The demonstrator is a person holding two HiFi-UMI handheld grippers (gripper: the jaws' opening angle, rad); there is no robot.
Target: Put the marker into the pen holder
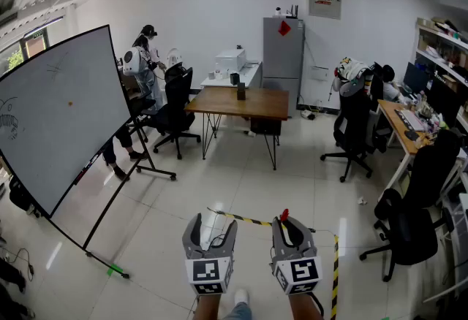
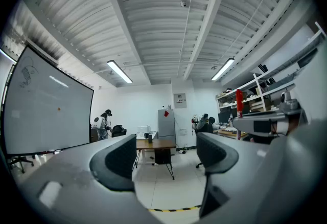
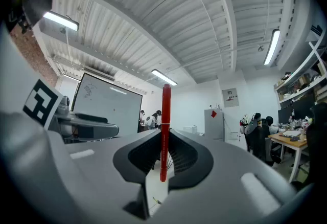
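The red marker (image 3: pixel 165 131) stands upright, pinched between the two dark pads of the right tool (image 3: pixel 164 152). Its jaws are clenched on the marker's lower half, so the upper part rises well above them and a short end hangs below. Only the right gripper view shows this whole length. In the head view just the one marker's red tip (image 1: pixel 284 215) pokes up from the right tool (image 1: pixel 292 233) at lower centre. In the left gripper view the marker (image 2: pixel 238 103) shows from the side, at the right of the frame. There are two tools. The left tool (image 1: pixel 210 233) sits just beside the right one, and its own view shows the left tool (image 2: pixel 166 155) with its jaws spread and nothing between them. Through that gap appears one wooden counter (image 2: pixel 158 143). In the head view the counter (image 1: pixel 252 103) lies well apart from both tools at upper centre and carries a small dark upright thing (image 1: pixel 240 90), too small to identify. Behind it stands one grey refrigerator (image 1: pixel 284 48). One large whiteboard (image 1: pixel 62 110) fills the left of the frame, three black office chairs (image 1: pixel 175 110) are in sight, and one yellow-and-black striped tape (image 1: pixel 248 220) crosses the floor just beyond the tools.
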